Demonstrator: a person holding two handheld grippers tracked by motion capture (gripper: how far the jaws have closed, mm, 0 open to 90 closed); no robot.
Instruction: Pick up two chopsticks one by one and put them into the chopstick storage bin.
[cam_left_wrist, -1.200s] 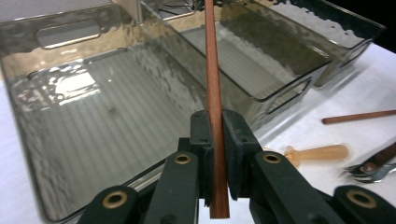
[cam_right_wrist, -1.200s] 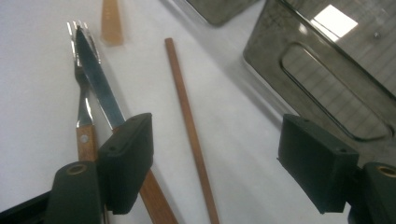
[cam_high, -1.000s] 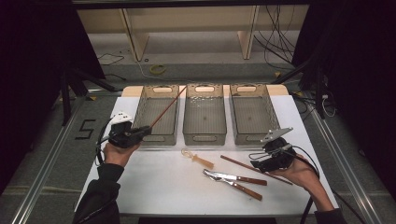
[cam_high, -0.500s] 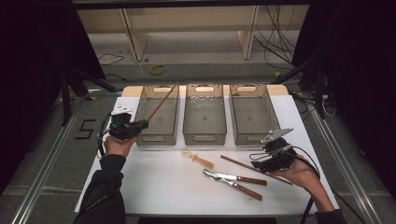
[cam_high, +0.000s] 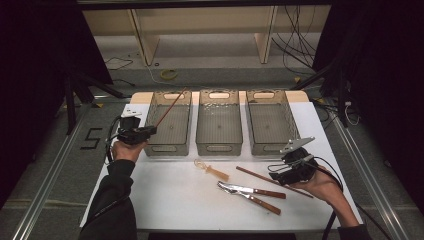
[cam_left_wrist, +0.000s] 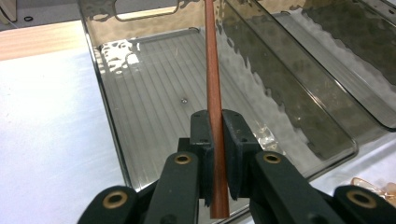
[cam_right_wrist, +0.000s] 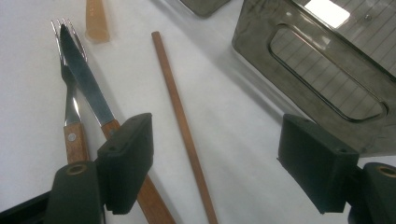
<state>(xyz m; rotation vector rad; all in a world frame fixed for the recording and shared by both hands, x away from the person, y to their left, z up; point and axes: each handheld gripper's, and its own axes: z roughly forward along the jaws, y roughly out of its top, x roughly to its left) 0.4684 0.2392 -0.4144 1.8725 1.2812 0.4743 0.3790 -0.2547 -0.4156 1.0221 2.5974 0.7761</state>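
Three bins (cam_high: 219, 122), two chopsticks (cam_high: 170, 107)

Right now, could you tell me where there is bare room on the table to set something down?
The white mat is bare at its front left, between the left sleeve and the fork. The middle bin and right bin look bare inside. It is crowded front right: spoon, knife, fork and the lying chopstick by the right gripper.

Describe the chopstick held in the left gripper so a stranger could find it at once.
Start at the three grey bins in a row on the white table. Over the leftmost bin, the left gripper clamps a reddish-brown chopstick. Its twin lies flat on the table; this one slants up in the air.
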